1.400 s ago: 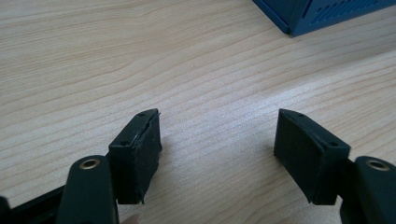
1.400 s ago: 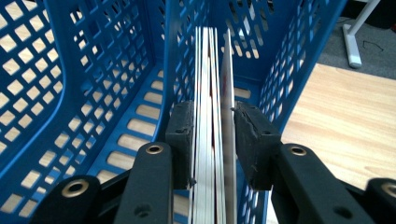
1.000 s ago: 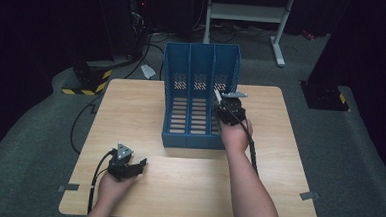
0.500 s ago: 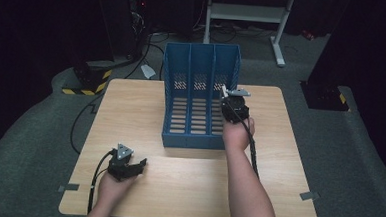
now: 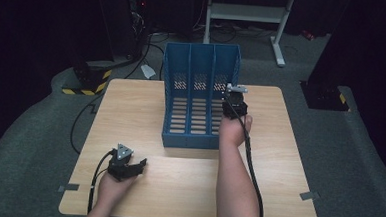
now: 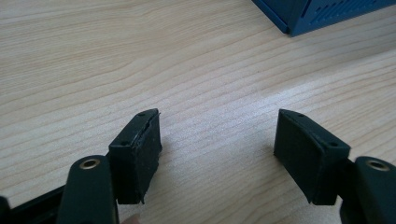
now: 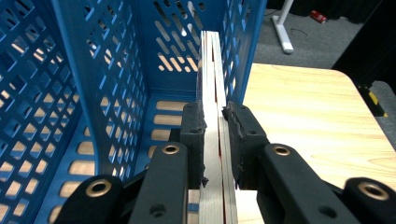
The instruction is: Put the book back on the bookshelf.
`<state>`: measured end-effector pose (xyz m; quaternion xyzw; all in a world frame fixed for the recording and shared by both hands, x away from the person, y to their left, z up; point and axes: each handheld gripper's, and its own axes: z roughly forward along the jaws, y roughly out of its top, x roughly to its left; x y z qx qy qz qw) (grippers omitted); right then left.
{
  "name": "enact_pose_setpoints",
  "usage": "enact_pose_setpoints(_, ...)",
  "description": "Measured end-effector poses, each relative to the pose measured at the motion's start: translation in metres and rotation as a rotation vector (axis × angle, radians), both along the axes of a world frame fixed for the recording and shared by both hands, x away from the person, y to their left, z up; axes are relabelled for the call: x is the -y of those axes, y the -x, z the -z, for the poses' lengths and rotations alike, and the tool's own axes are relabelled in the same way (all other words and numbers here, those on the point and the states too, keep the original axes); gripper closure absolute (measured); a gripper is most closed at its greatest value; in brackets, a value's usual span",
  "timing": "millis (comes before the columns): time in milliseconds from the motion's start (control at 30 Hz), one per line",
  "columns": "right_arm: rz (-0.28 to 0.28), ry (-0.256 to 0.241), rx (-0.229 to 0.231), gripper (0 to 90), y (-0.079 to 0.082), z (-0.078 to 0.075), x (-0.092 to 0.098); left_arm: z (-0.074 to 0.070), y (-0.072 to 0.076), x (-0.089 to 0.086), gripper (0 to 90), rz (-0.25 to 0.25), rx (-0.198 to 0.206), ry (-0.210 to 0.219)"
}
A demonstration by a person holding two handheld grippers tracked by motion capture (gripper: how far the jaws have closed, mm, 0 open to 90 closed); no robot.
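A thin book (image 7: 212, 93) is being held upright in the rightmost slot of a blue file rack (image 5: 200, 96).

The right gripper (image 7: 215, 140) is pinching its near edge; it looks light, stiff and smooth, best gripped flat across the covers. The left gripper (image 6: 217, 151) is resting spread wide over the wooden table (image 5: 131, 105), holding nothing.

A light wooden table (image 5: 146, 111) stands on grey carpet (image 5: 39, 145). Behind it, a white metal stand (image 5: 246, 13) sits by black cables (image 5: 149, 41). A yellow-and-black striped block (image 5: 84, 89) lies off the table's far left corner.
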<state>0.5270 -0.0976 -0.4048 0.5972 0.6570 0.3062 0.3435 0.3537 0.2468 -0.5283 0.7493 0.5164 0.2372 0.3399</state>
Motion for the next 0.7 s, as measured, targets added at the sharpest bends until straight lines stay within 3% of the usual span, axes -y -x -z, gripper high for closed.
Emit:
enact_pose_setpoints(200, 0.018, 0.033, 0.001, 77.1, -0.003, 0.002, -0.007, 0.000, 0.000, 0.000, 31.7, 0.001, 0.000, 0.001)
enact_pose_setpoints(700, 0.004, 0.031, 0.006, 76.7, -0.005, 0.012, -0.003, 0.000, 0.000, 0.000, 31.7, 0.003, 0.002, -0.004)
